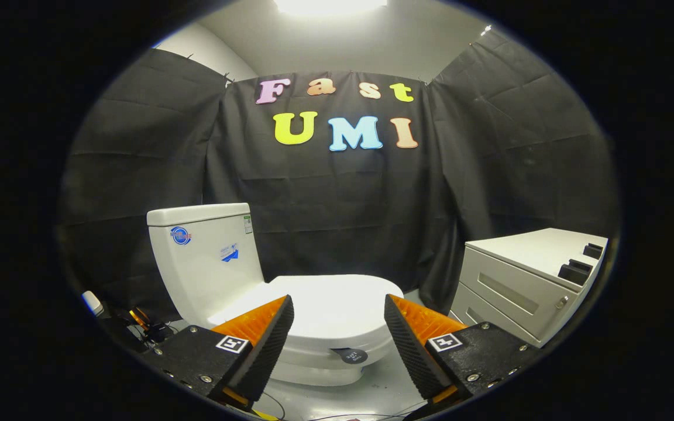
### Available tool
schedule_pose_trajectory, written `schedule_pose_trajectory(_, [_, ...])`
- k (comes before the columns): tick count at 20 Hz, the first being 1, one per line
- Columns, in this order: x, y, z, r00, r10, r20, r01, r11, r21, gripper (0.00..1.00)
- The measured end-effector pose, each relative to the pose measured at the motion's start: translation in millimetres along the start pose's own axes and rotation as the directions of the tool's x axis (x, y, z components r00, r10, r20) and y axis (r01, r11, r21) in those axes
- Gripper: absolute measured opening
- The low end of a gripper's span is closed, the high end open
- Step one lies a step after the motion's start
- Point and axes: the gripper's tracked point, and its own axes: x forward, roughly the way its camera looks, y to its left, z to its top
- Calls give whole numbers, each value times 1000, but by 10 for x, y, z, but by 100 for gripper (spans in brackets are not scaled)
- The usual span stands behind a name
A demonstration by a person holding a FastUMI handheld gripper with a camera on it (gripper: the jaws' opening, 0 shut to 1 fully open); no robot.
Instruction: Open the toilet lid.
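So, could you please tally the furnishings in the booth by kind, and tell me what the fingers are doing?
Toilet, lid closed: 1
Drawer cabinet: 1
Total: 2
The gripper is open, its fingers spread short of the lid and touching nothing.

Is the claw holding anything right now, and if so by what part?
Nothing is held. The claw is open, its fingers spread apart with the closed toilet lid lying beyond and between them, untouched.
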Motion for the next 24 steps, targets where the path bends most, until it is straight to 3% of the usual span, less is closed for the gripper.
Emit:
schedule_pose_trajectory(10, [136, -66, -97, 999, 20, -31, -17, 994, 105, 95])
schedule_pose_trajectory(15, [239, 32, -316, 990, 96, -106, -73, 976, 206, 96])
schedule_pose_trajectory(24, [411, 85, -613, 977, 136, -165, -86, 957, 279, 96])
